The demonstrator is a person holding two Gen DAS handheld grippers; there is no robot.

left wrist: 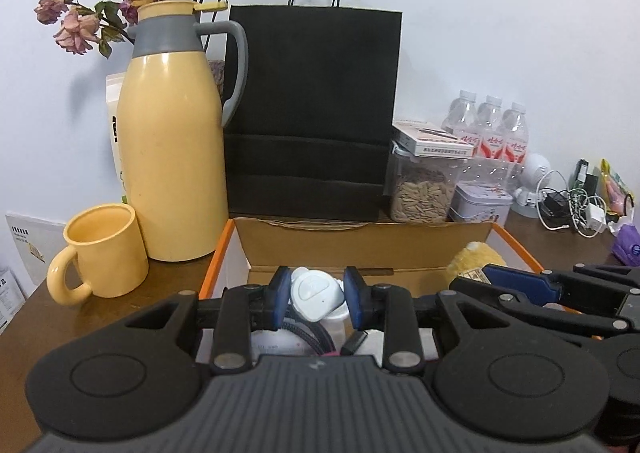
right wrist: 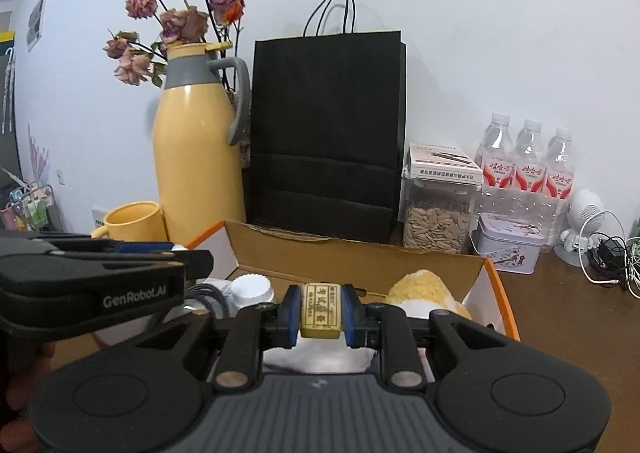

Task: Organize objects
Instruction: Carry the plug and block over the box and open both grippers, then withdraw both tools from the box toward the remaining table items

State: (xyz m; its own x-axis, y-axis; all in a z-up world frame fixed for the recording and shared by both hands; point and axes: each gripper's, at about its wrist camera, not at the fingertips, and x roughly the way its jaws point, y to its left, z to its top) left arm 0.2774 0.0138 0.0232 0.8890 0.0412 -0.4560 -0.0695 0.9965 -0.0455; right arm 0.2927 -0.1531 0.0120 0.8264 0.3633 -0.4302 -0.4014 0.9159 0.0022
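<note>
An open cardboard box [left wrist: 360,241] with orange edges [right wrist: 496,285] sits on the brown table. My left gripper [left wrist: 317,299] is over the box's left part, its blue pads on either side of a white rounded case [left wrist: 316,293]; contact is not clear. My right gripper [right wrist: 320,311] is shut on a small gold bar-shaped block [right wrist: 321,311] with embossed characters, held above the box. A yellow plush toy [right wrist: 424,289] lies in the box's right part and a white ribbed cap [right wrist: 250,289] in its left part. Cables and a white cloth lie under the grippers.
A yellow thermos [left wrist: 172,133] and yellow mug [left wrist: 102,253] stand left of the box. A black paper bag [left wrist: 316,113] stands behind it. To the right are a seed jar [left wrist: 424,189], a tin [right wrist: 510,245], several water bottles [right wrist: 528,165] and tangled chargers [left wrist: 572,209].
</note>
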